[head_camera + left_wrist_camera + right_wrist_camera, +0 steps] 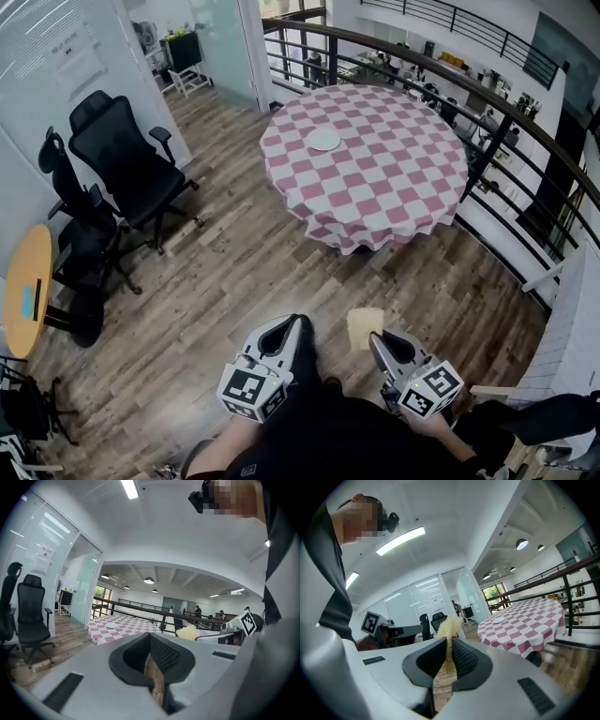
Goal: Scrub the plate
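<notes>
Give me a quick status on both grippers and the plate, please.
Left gripper shut, empty. Right gripper shut on sponge. Plate on checkered table ahead, not yet reached. Wooden floor between; chairs off to the left.

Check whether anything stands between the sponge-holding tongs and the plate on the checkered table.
Nothing visible does. Only wooden floor lies between the right tongs, shut on the sponge, and the table; the plate sits alone on it. The office chairs stand off left.
</notes>
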`<action>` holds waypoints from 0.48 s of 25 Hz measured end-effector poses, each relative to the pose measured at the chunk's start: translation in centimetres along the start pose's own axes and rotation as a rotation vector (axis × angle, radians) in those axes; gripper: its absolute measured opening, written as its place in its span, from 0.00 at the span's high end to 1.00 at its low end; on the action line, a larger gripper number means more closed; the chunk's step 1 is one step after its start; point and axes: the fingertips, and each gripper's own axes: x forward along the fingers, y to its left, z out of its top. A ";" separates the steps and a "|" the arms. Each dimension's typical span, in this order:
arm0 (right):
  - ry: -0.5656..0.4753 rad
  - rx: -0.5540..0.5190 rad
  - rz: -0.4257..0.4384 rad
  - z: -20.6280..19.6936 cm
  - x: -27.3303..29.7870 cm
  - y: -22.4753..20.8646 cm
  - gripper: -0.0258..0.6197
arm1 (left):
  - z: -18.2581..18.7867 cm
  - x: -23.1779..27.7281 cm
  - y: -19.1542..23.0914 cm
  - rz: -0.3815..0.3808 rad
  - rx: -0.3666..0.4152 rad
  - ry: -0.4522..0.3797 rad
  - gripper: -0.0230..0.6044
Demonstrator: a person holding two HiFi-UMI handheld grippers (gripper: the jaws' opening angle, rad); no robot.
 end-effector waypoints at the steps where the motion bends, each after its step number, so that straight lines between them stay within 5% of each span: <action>1: 0.003 -0.005 -0.004 0.3 0.9 -0.7 0.89 | 0.2 1.0 0.7 -0.007 -0.001 -0.001 0.95; 12: 0.017 -0.043 -0.044 7.1 16.7 -9.1 0.89 | 6.6 14.4 14.1 -0.063 0.019 -0.028 0.95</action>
